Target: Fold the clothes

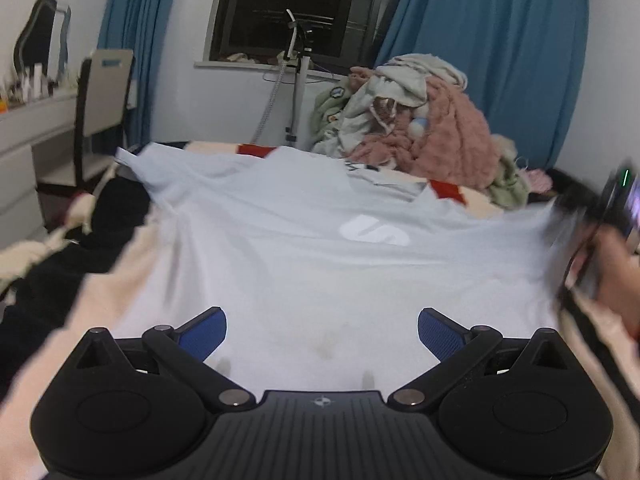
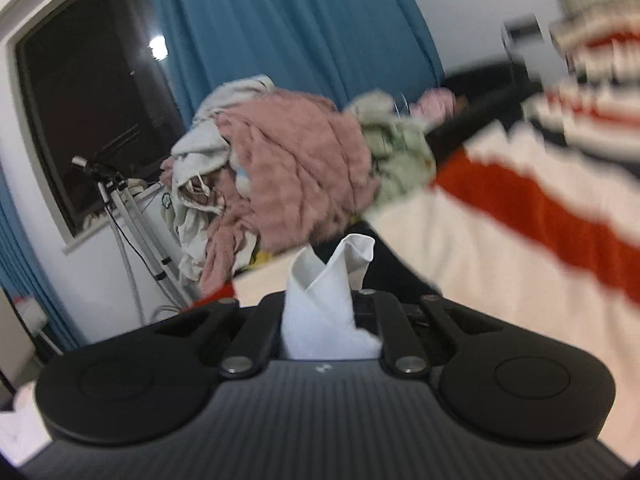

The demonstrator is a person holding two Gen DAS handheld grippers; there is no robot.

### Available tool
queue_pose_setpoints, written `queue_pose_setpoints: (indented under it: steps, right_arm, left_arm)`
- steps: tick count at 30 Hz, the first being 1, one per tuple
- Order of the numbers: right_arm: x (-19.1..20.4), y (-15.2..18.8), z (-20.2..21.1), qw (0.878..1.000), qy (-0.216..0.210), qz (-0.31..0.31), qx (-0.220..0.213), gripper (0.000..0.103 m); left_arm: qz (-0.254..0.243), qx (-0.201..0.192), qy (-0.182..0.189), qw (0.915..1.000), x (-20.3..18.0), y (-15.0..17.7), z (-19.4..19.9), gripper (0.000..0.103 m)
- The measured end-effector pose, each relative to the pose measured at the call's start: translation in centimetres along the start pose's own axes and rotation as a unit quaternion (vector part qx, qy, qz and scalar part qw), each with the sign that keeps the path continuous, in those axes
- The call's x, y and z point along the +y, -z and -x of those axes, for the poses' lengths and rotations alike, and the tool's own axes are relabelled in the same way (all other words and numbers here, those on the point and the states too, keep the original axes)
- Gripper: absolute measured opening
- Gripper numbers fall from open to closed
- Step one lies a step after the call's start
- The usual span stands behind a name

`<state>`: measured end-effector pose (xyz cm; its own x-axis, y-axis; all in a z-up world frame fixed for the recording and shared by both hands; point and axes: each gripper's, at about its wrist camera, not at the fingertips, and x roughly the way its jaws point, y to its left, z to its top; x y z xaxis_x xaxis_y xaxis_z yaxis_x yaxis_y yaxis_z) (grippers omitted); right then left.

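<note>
Spreading across the bed (image 1: 100,292), the pale blue T-shirt (image 1: 320,264) lies logo up, reaching from the near edge toward the far edge. The left gripper (image 1: 322,334) hovers over its near hem with fingers (image 1: 204,334) wide apart, holding nothing. The right gripper (image 2: 326,300) pinches a bunched fold of the T-shirt at the bed's right edge. A laundry pile (image 1: 420,120) sits at the far right corner.

Home bedroom: bed with striped blanket (image 1: 448,192), heaped laundry (image 1: 420,120), blue curtains (image 1: 480,40), dressing table (image 1: 36,120) with mirror (image 1: 38,32).
</note>
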<state>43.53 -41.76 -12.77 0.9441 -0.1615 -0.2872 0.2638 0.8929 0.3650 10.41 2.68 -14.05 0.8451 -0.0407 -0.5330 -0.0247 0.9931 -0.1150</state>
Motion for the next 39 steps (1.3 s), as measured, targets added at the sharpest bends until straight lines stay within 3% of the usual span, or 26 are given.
queue_pose_setpoints:
  steps: [4, 8, 13, 15, 18, 22, 25, 26, 28, 29, 35, 39]
  right_arm:
    - [7.5, -2.7, 3.4, 0.996, 0.008, 0.077, -0.039, 0.009]
    - [16.2, -2.3, 5.7, 0.985, -0.001, 0.161, -0.062, 0.009]
    - [27.4, 3.7, 5.5, 0.964, -0.023, 0.261, -0.035, 0.009]
    - [30.4, 7.1, 4.6, 0.957, -0.038, 0.286, -0.020, 0.009]
    - [34.2, 12.4, 3.2, 0.948, -0.062, 0.312, 0.008, 0.009]
    - [35.6, 17.7, 1.0, 0.945, -0.071, 0.315, 0.058, 0.011]
    - [35.3, 19.3, -0.6, 0.948, -0.082, 0.294, 0.092, 0.014]
    - [35.0, 19.1, -1.0, 0.949, -0.091, 0.283, 0.107, 0.022]
    - [34.6, 18.5, -1.1, 0.949, -0.118, 0.260, 0.132, 0.081]
    - [34.4, 18.1, -0.9, 0.949, -0.130, 0.250, 0.139, 0.087]
    - [32.1, 13.1, 5.5, 0.954, -0.182, 0.206, 0.117, 0.086]
    - [28.4, 8.8, 12.7, 0.959, -0.195, 0.187, 0.086, 0.086]
  left_arm:
    - [0.016, -0.012, -0.016, 0.9997, 2.4, -0.8, 1.7, 0.103]
    - [0.032, -0.056, -0.020, 0.9977, 5.1, -1.7, 3.7, 0.103]
    - [0.093, -0.057, -0.042, 0.9931, 9.5, -3.1, 2.8, 0.103]
    - [0.123, -0.050, -0.041, 0.9903, 11.1, -3.2, 2.3, 0.103]
    - [0.124, -0.036, -0.048, 0.9905, 12.2, -3.0, 1.1, 0.102]
    - [0.112, -0.030, -0.057, 0.9916, 12.1, -2.6, -0.2, 0.102]
    - [0.106, -0.022, -0.057, 0.9925, 11.7, -2.3, -1.5, 0.102]
    - [0.104, -0.018, -0.058, 0.9928, 11.6, -2.2, -2.0, 0.102]
    - [0.099, -0.014, -0.058, 0.9933, 11.4, -2.1, -2.7, 0.102]
    - [0.096, -0.015, -0.059, 0.9935, 11.3, -2.1, -2.6, 0.102]
    - [0.081, -0.025, -0.062, 0.9945, 10.6, -2.0, -1.8, 0.102]
    - [0.075, -0.031, -0.051, 0.9954, 9.7, -2.0, -0.1, 0.102]
